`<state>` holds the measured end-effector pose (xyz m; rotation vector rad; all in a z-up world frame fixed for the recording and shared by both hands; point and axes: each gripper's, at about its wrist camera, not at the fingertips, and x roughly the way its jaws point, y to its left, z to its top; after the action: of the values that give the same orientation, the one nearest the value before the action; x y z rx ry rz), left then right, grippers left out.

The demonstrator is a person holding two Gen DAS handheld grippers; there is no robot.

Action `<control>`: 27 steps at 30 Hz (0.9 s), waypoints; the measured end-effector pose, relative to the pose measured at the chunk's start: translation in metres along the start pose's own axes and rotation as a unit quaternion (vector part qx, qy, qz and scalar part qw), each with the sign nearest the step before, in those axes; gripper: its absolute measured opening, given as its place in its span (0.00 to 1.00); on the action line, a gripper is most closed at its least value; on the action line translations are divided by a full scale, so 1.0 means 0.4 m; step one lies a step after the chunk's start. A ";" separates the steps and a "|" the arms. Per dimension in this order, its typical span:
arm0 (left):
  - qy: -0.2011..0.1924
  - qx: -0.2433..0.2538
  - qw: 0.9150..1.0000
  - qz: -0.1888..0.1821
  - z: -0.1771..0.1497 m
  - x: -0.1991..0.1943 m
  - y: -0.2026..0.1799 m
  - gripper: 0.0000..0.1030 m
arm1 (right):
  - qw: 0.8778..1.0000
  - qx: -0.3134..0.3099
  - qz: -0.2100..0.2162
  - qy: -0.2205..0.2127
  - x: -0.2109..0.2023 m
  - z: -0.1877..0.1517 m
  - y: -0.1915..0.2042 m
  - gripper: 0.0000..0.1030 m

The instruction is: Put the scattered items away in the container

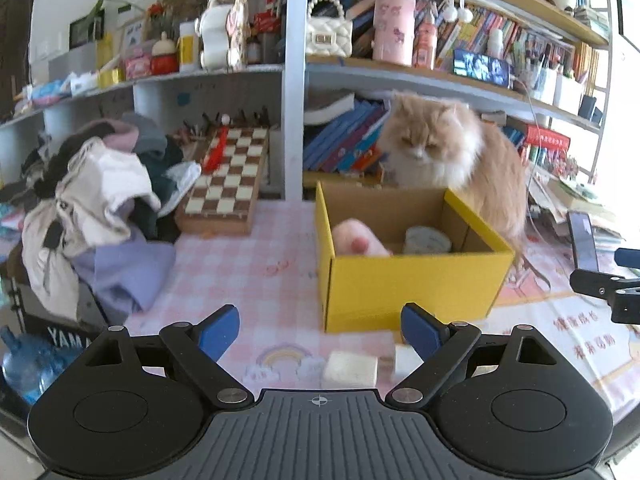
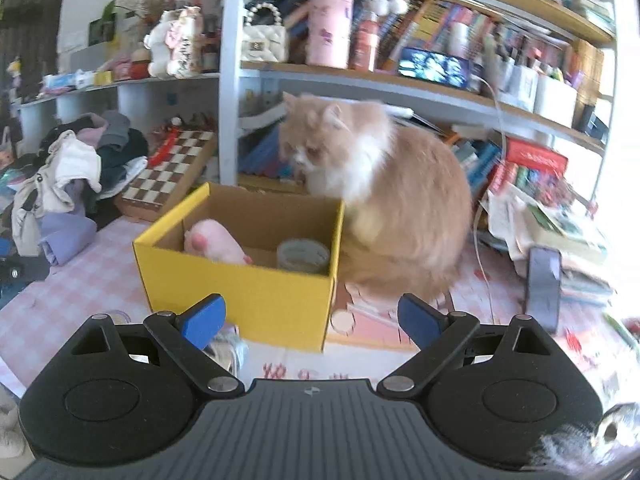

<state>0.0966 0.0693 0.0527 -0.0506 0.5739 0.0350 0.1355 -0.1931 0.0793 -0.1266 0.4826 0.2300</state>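
Observation:
A yellow cardboard box [image 1: 412,284] stands open on the pink checked tablecloth; it also shows in the right wrist view [image 2: 248,300]. Inside lie a pink plush toy [image 1: 358,238] [image 2: 216,242] and a grey tape roll [image 1: 426,240] [image 2: 303,255]. A cream block [image 1: 350,368] and a second pale item [image 1: 406,358] lie on the cloth in front of the box, between my left gripper's fingers. My left gripper [image 1: 320,330] is open and empty just above them. My right gripper [image 2: 310,320] is open and empty in front of the box. A pale item [image 2: 230,346] lies partly hidden behind its left finger.
An orange and white cat [image 1: 452,160] [image 2: 380,192] sits right behind the box. A clothes pile [image 1: 100,200] and a chessboard [image 1: 228,176] lie to the left. A phone [image 2: 544,284] and stacked books [image 2: 560,224] are to the right. Cluttered shelves [image 1: 400,68] line the back.

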 end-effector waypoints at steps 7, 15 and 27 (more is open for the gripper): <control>0.025 -0.001 1.000 -0.007 -0.070 0.002 -0.011 0.88 | 0.999 0.023 -0.008 0.036 -0.024 -0.094 0.040 0.91; 0.054 0.001 0.998 -0.019 -0.132 0.005 -0.033 0.88 | 0.995 0.025 0.016 0.095 -0.025 -0.161 0.089 0.88; 0.091 0.030 0.995 -0.030 -0.190 0.014 -0.067 0.88 | 0.988 0.033 0.038 0.144 -0.012 -0.210 0.124 0.70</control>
<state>0.0614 0.0382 -0.0128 -0.0131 0.7541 -0.0451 0.0818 -0.1609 0.0043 -0.0771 0.7826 0.2722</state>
